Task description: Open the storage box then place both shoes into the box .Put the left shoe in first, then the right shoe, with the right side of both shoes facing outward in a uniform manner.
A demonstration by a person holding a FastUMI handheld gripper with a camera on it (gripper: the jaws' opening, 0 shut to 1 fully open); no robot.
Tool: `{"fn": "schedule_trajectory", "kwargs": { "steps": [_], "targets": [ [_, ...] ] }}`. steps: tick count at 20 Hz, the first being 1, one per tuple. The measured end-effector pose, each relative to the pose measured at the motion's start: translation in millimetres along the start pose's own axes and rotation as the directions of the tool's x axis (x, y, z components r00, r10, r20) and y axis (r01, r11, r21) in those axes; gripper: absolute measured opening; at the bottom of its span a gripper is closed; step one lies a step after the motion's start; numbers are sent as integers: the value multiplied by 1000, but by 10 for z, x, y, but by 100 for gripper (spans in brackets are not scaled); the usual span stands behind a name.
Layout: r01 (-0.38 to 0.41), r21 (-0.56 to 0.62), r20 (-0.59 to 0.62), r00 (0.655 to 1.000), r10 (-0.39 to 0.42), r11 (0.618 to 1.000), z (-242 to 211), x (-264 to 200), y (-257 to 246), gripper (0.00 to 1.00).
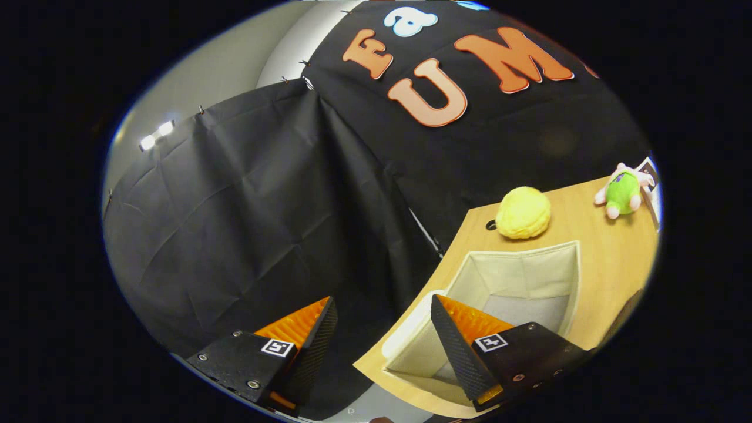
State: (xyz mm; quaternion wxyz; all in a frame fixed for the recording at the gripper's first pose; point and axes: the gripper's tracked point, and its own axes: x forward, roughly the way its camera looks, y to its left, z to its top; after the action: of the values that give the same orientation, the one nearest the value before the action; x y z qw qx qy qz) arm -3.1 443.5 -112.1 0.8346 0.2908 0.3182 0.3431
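A yellow plush toy (523, 212) was seen resting on the wooden table (611, 258), close beside a small round hole (491, 225) cut in the tabletop. A green and pink stuffed toy (623, 192) was placed farther along the table, well apart from the yellow one. Two bright lamps (156, 135) were mounted on the pale wall (205, 76).
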Motion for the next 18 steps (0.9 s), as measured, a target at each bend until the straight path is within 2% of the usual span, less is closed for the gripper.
{"fn": "schedule_trajectory", "kwargs": {
  "steps": [3, 5, 7, 12, 14, 16, 18],
  "targets": [
    [98, -6, 11, 995, -98, 995, -86, -336, -510, 96],
    [191, -31, 15, 982, -191, 981, -71, -518, -875, 96],
    [290, -43, -35, 956, -292, 956, -263, -734, -1320, 96],
    [457, -66, -83, 884, -461, 887, -621, -1379, -2077, 96],
    [485, -72, -98, 866, -490, 872, -725, -1567, -2246, 96],
    [462, -43, -126, 877, -463, 886, -895, -1699, -2287, 96],
    [475, -25, -126, 871, -474, 880, -979, -1868, -2389, 93]
  ]
}}
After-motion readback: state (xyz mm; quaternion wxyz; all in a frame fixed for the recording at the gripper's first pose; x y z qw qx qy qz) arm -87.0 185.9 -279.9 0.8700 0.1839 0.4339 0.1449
